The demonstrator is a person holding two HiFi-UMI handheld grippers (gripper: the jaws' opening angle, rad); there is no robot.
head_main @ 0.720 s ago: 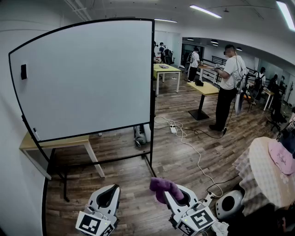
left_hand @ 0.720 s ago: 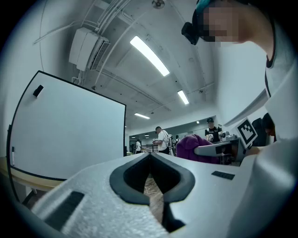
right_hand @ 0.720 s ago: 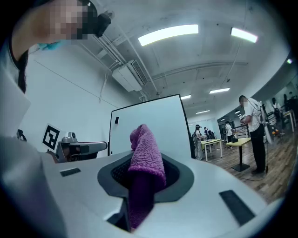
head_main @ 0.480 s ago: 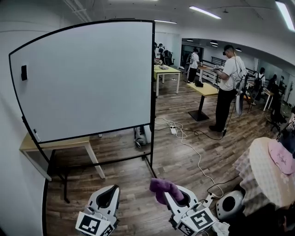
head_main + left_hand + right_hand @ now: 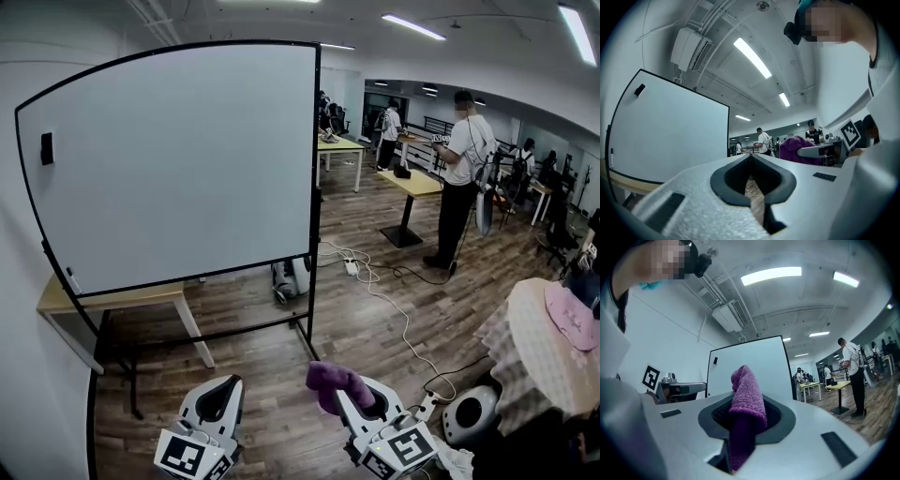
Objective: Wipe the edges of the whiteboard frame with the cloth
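A large whiteboard with a thin black frame stands on a black stand ahead of me, some way off. My right gripper is low in the head view, shut on a purple cloth that sticks up from its jaws. In the right gripper view the cloth fills the jaws, with the whiteboard beyond. My left gripper hangs low at the left, shut and holding nothing; its jaws meet in the left gripper view. Both grippers are well short of the board.
A wooden table stands behind the board's lower left. A cable runs across the wood floor to a round white device. A person stands by a yellow desk to the right. A round covered table is at far right.
The view has shifted slightly, so the whiteboard looks a little nearer. Both grippers hold the same pose, the cloth still in the right one.
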